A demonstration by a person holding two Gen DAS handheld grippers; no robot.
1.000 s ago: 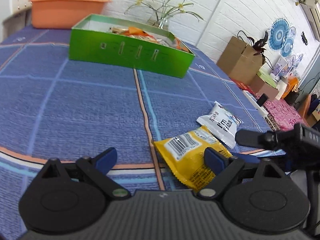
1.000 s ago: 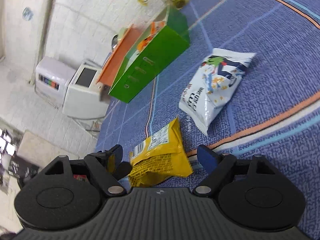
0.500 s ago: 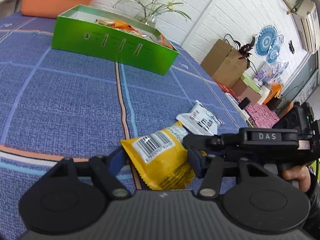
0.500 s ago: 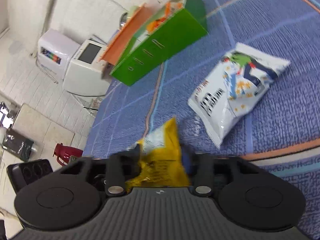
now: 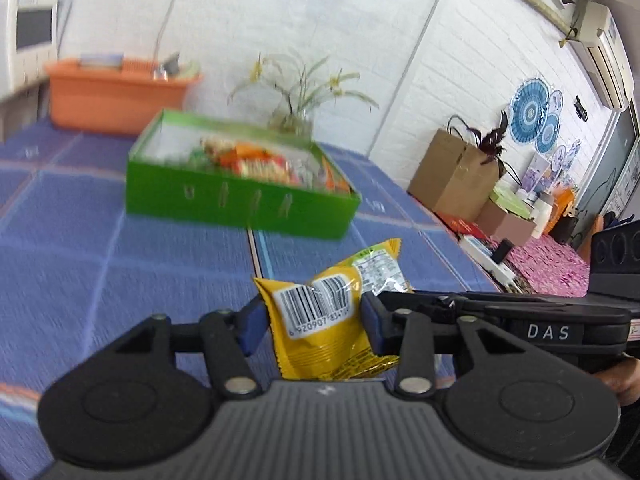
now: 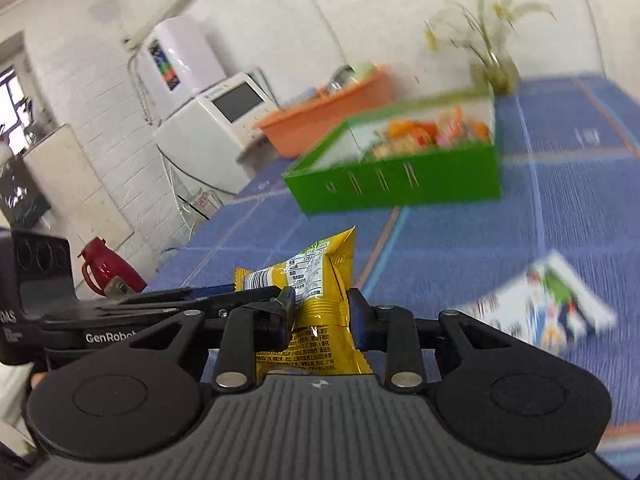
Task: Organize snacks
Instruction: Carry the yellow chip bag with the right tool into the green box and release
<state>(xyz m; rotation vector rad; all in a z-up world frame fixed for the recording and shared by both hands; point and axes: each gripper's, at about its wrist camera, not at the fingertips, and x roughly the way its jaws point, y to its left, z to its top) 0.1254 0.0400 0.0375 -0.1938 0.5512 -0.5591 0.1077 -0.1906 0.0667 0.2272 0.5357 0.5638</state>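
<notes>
While both hand-held grippers clench the same yellow snack packet (image 5: 320, 332), the step in hand looks like carrying it to the green box (image 5: 240, 204), and doing that well means moving the two hands as one. The left hand-held gripper (image 5: 312, 320) has just been closing and now pinches the packet's barcode end between its blue pads (image 5: 252, 322); the right hand-held gripper (image 6: 322, 312) has likewise just been closing and squeezes the packet across its waist. If one hand runs ahead, the film could tear or slip, so I would keep them level, lift high enough to clear the box's near wall, then let go together over a free patch inside.

In the left wrist view the packet sits at 6 o'clock, off the table (image 5: 100, 264), with the box beyond it at 12 o'clock and the right tool coming in from 3 o'clock. The packet is glossy yellow foil, crumpled where the pads bite, with a white barcode panel and a green-and-white nutrition label near its crimped top edge. It looks light and puffy, likely to crackle and deform. In the right wrist view a white snack bag (image 6: 552, 304) lies on the table at 4 o'clock, not yet put away.
</notes>
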